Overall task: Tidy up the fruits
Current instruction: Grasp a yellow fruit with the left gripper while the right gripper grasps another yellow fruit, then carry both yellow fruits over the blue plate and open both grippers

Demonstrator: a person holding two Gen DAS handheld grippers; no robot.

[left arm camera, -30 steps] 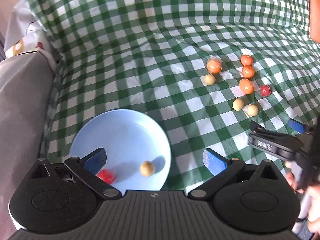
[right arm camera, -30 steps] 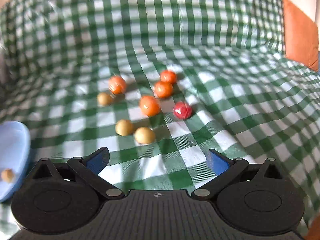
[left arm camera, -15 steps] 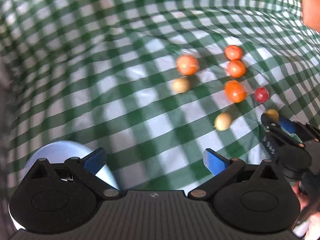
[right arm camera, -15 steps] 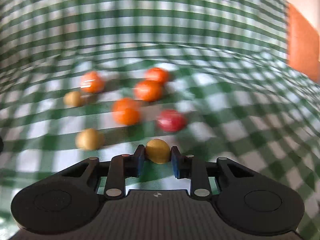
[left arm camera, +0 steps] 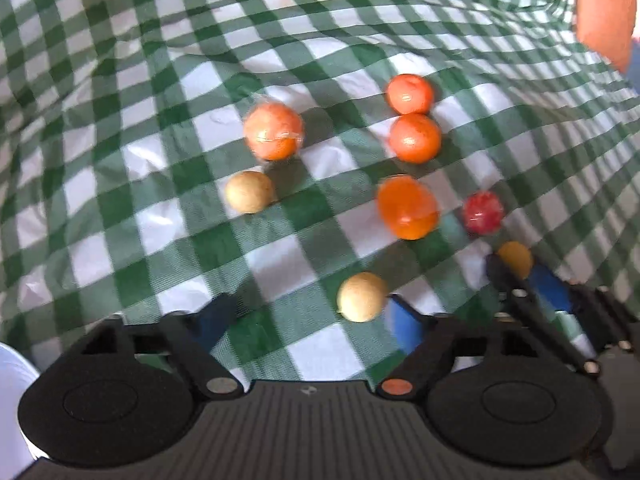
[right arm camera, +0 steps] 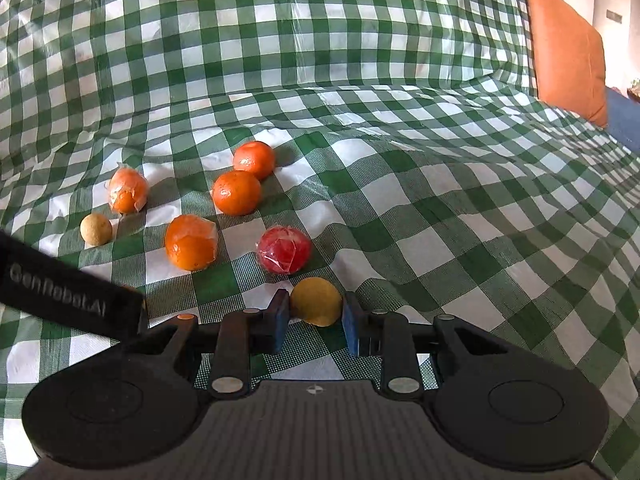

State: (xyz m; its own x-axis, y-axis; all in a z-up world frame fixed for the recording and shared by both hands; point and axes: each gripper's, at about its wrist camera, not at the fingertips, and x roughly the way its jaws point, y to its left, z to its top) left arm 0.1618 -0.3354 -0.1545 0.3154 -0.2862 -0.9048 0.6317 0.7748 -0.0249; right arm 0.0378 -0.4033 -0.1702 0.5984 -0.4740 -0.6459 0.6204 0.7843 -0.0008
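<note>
Green-checked cloth (right arm camera: 400, 208); right gripper (right arm camera: 316, 316) clamped on yellow fruit (right arm camera: 316, 300), left gripper (left arm camera: 308, 320) closing, tan fruit (left arm camera: 362, 297) between.

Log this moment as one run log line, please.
right gripper: shut on yellow fruit | left gripper: closing around tan fruit, not gripped | red fruit: on cloth

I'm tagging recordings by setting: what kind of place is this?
Probably a home, perhaps a sofa or bed rather than a table: the green checked cloth drapes over a soft, rising surface, an orange cushion leans behind it, and small fruits lie loose on the cloth.
</note>
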